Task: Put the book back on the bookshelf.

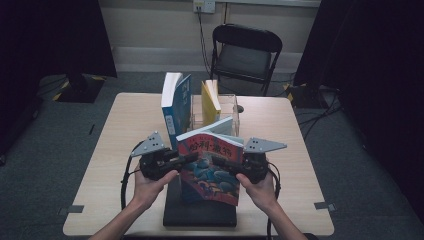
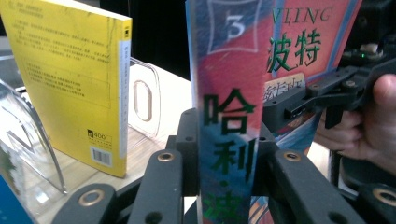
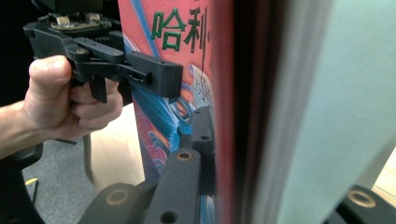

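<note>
Both claws clamp one red book: left claw (image 1: 189, 158) on its spine, right claw (image 1: 216, 161) opposite, above the surface (image 1: 280, 145). Behind, a clear rack (image 1: 231, 107) holds two books, blue (image 1: 176, 105) and yellow (image 1: 210, 101).

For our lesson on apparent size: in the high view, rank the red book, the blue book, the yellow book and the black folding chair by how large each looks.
1. Black folding chair
2. Red book, nearest the camera, which enlarges it
3. Blue book
4. Yellow book
</note>
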`<state>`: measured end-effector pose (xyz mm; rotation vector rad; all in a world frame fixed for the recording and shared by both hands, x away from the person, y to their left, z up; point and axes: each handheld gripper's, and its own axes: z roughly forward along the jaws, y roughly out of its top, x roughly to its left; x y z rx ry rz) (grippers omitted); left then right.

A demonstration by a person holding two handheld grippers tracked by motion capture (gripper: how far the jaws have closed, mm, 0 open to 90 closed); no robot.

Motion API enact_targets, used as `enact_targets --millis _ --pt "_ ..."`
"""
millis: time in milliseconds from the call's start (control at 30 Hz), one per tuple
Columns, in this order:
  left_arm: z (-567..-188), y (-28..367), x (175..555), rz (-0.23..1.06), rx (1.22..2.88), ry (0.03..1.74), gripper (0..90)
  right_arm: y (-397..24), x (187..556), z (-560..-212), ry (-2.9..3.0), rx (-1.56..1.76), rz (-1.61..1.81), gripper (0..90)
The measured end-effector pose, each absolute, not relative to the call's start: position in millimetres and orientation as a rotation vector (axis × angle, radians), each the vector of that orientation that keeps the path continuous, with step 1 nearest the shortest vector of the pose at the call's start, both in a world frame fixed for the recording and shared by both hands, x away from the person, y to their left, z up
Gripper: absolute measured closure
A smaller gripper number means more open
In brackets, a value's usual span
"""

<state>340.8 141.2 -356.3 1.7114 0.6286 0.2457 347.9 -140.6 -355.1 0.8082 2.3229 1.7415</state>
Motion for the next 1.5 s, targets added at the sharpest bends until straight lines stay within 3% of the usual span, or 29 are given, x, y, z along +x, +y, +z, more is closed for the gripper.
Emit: enact_targets --millis 100,333,600,833,967,1167,1367,1500 --pt "-356 137 336 0.244 1.715 0.609 67.1 -143 344 -356 2.326 0.793 1.75 84.2" --pt "-359 138 329 0.26 1.693 0.583 73.6 -144 336 -355 2.33 0.752 1.734 83.3" --pt "-360 142 315 0.256 1.697 0.535 74.0 -160 330 -352 2.25 0.774 1.698 58.9" --pt "-360 143 306 0.273 1.709 0.523 73.5 -170 332 -351 2.218 0.781 1.706 48.0" --pt "-361 143 306 0.273 1.706 0.52 73.5 -179 338 -352 2.184 0.806 1.721 46.6" --pt "-361 143 304 0.264 1.705 0.511 73.0 -189 355 -366 2.243 0.807 1.788 35.6" --pt "-361 143 306 0.255 1.708 0.512 72.2 -184 359 -374 2.309 0.758 1.773 38.6" --pt "-362 140 307 0.26 1.71 0.524 70.2 -183 356 -371 2.307 0.769 1.731 46.4"
